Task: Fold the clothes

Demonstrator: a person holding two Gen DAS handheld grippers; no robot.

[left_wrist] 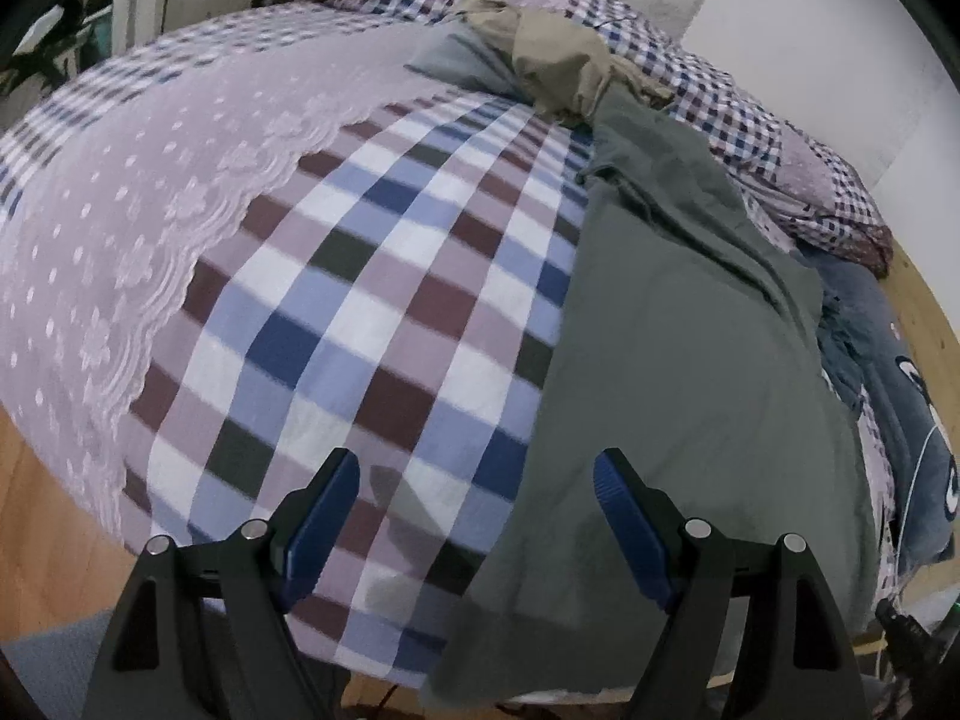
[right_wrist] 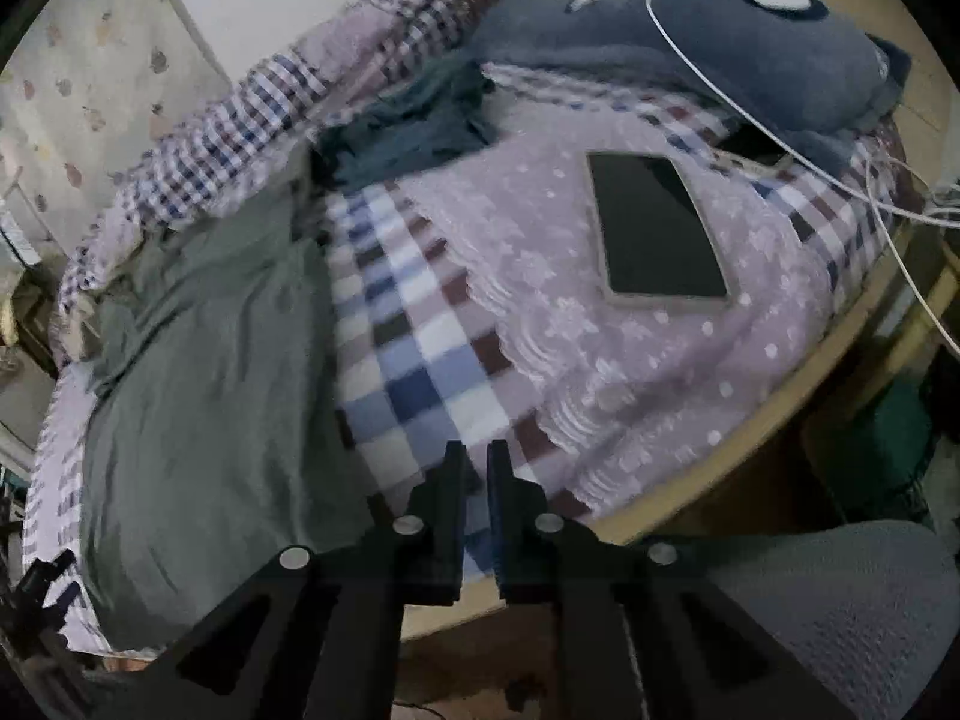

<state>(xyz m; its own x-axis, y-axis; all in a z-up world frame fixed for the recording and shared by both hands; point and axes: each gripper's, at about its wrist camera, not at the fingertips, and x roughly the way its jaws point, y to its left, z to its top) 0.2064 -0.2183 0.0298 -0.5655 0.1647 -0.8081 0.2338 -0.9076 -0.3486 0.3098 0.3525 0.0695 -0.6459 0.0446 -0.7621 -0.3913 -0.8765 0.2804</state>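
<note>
A grey-green garment (left_wrist: 690,372) lies spread flat on the checked bed cover (left_wrist: 360,312), reaching from the bed's near edge toward the far side. In the right wrist view the same garment (right_wrist: 204,372) covers the left part of the bed. My left gripper (left_wrist: 477,468) hovers open above the garment's left edge near the bed's front, its blue pads (left_wrist: 324,516) wide apart and empty. My right gripper (right_wrist: 475,456) is shut with nothing between its fingers, above the checked cover (right_wrist: 420,372) just right of the garment.
A crumpled tan garment (left_wrist: 558,60) and a checked quilt (left_wrist: 750,114) lie at the far side. A dark teal cloth (right_wrist: 414,126), a tablet (right_wrist: 654,234), a grey-blue plush pillow (right_wrist: 750,42) and white cables (right_wrist: 900,204) sit on the bed. The wooden bed rim (right_wrist: 780,396) runs at right.
</note>
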